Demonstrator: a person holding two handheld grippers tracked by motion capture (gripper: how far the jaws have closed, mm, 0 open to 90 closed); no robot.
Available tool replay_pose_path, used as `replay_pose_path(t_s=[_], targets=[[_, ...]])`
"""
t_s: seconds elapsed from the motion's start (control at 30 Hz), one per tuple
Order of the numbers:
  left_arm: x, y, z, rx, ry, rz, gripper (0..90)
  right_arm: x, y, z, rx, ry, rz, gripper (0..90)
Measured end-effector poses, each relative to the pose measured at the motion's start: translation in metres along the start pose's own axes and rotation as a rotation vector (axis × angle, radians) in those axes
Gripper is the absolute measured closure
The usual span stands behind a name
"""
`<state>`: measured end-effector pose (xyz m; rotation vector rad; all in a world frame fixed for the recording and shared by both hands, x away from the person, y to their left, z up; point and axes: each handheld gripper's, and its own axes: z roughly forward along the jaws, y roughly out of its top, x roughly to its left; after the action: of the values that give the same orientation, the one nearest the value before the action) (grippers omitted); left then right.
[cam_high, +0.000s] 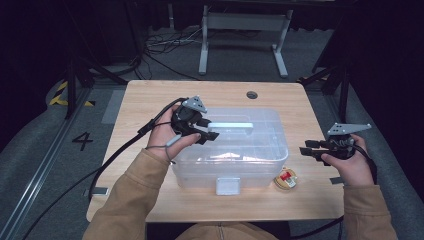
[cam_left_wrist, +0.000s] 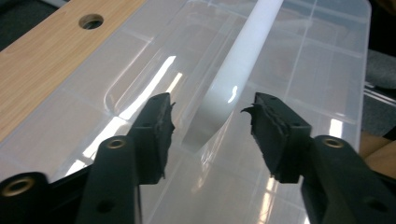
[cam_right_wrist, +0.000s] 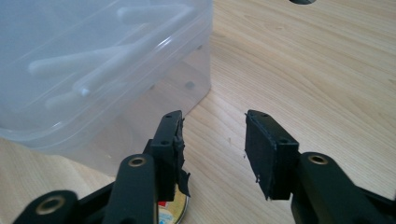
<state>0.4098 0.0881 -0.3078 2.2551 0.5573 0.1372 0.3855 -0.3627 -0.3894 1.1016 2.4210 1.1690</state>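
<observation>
Straddling the white handle (cam_left_wrist: 233, 79) on the lid of the clear plastic box (cam_high: 265, 165), my left claw (cam_left_wrist: 212, 126) has a jaw on each side of the handle's near end, and I can see a gap on both sides, so the pads are not pressing yet. Coming at the bar from its end lets both jaws slide along it, which I judge is the way to lift the lid. My left hand (cam_high: 167, 137) lies low over the box's left edge, forearm angled in from below, the claw pointing level across the lid toward the far side.

My right claw (cam_right_wrist: 212, 140) is spread and holds nothing; bare wooden table (cam_right_wrist: 303, 70) lies between its jaws, with the box's corner just ahead and to its left. A small round tin (cam_high: 286, 178) sits beneath it, beside the box. That hand (cam_high: 350, 162) rests well off to the side, claw pointing at the box.
</observation>
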Motion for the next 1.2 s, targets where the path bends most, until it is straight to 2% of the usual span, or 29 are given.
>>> replay_pose_path(t_s=[0.07,0.17,0.23,0.33,0.4,0.47,0.5,0.53,0.67,0.87,1.0,1.2], targets=[[0.001,0.000,0.000,-0.002,-0.008,-0.003,55.9,0.000,-0.001,0.001,-0.002,0.006,-0.008,60.7],[0.002,0.001,-0.001,-0.005,0.011,0.001,68.6,0.002,-0.002,0.002,-0.018,0.022,-0.028,62.4],[0.002,0.001,-0.001,-0.007,0.016,0.003,71.2,0.003,-0.002,0.002,-0.031,0.024,-0.041,61.9],[0.002,0.002,0.000,-0.009,0.050,0.015,74.4,0.006,-0.001,0.001,-0.059,0.018,-0.064,61.7],[0.005,0.003,0.000,-0.006,0.042,0.005,74.9,0.008,0.000,0.000,-0.069,0.021,-0.067,63.5],[0.007,0.004,-0.001,0.000,0.032,-0.006,75.2,0.009,0.001,-0.002,-0.054,0.021,-0.042,64.5],[0.007,0.004,-0.001,-0.001,0.031,-0.015,75.3,0.010,0.002,-0.004,-0.054,0.014,-0.052,65.3],[0.008,0.005,-0.001,0.000,0.032,-0.015,75.4,0.012,0.003,-0.005,-0.054,0.005,-0.066,66.6],[0.007,0.011,-0.003,0.009,0.061,-0.013,75.6,0.017,0.006,-0.009,-0.070,0.009,-0.076,68.3],[0.013,0.017,-0.006,0.015,0.051,-0.038,75.5,0.025,0.011,-0.012,-0.090,0.023,-0.092,70.1],[0.020,0.021,-0.007,0.008,0.028,-0.067,75.5,0.030,0.014,-0.017,-0.104,0.039,-0.093,73.4],[0.025,0.030,-0.011,0.013,0.040,-0.065,75.4,0.034,0.015,-0.018,-0.092,0.066,-0.087,80.5]])
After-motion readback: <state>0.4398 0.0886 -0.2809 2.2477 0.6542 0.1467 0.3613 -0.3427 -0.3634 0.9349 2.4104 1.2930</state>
